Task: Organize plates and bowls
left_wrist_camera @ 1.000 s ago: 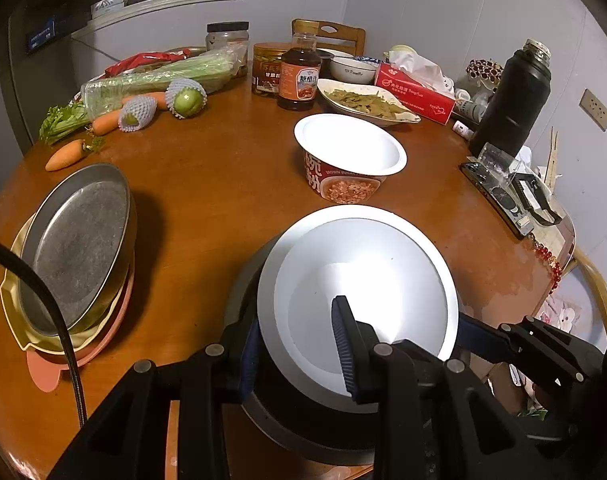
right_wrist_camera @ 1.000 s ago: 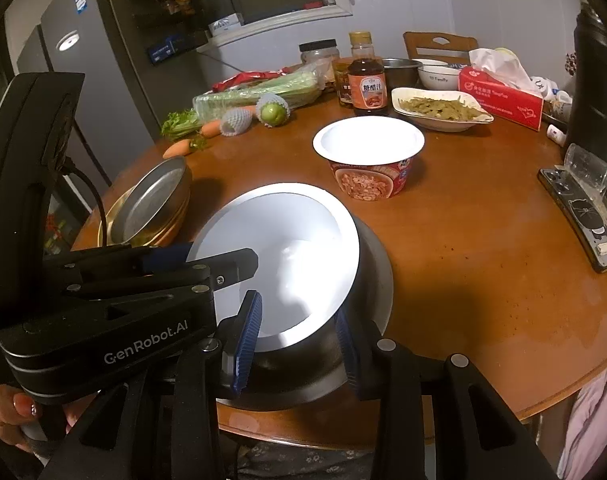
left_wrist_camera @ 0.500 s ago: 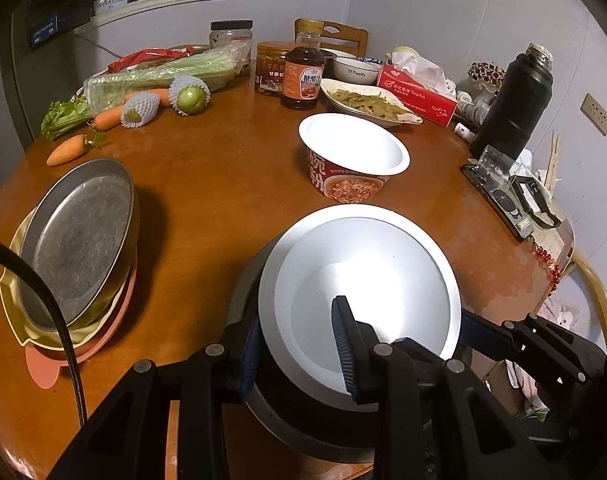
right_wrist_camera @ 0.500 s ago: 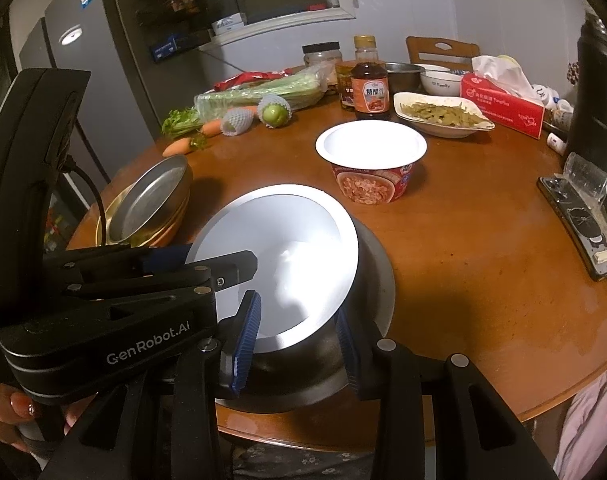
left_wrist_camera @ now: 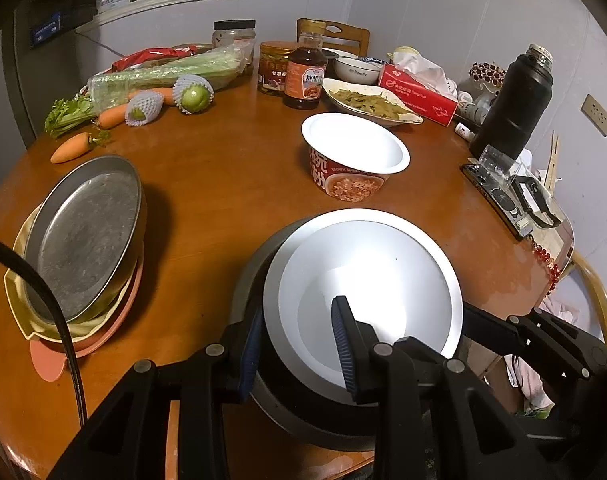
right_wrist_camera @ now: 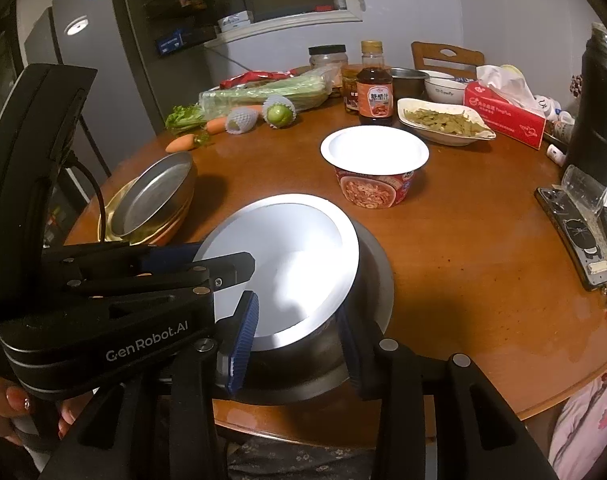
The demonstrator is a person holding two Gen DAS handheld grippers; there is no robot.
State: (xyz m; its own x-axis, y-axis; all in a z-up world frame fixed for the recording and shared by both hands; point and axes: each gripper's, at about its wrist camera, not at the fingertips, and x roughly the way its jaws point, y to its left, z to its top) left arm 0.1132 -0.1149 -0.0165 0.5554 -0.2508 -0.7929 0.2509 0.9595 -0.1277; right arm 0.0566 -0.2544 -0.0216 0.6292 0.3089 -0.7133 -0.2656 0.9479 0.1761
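At the near edge of the worktop [left_wrist_camera: 231,184], the left tongs [left_wrist_camera: 299,344] and right tongs [right_wrist_camera: 297,340] each straddle the rim of the nested silver bowls [left_wrist_camera: 363,280], apparently clamped to steady them, with the plate stack [left_wrist_camera: 83,248] farther left.

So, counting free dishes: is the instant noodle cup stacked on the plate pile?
No, the instant noodle cup stands alone on the table, apart from the plate pile.
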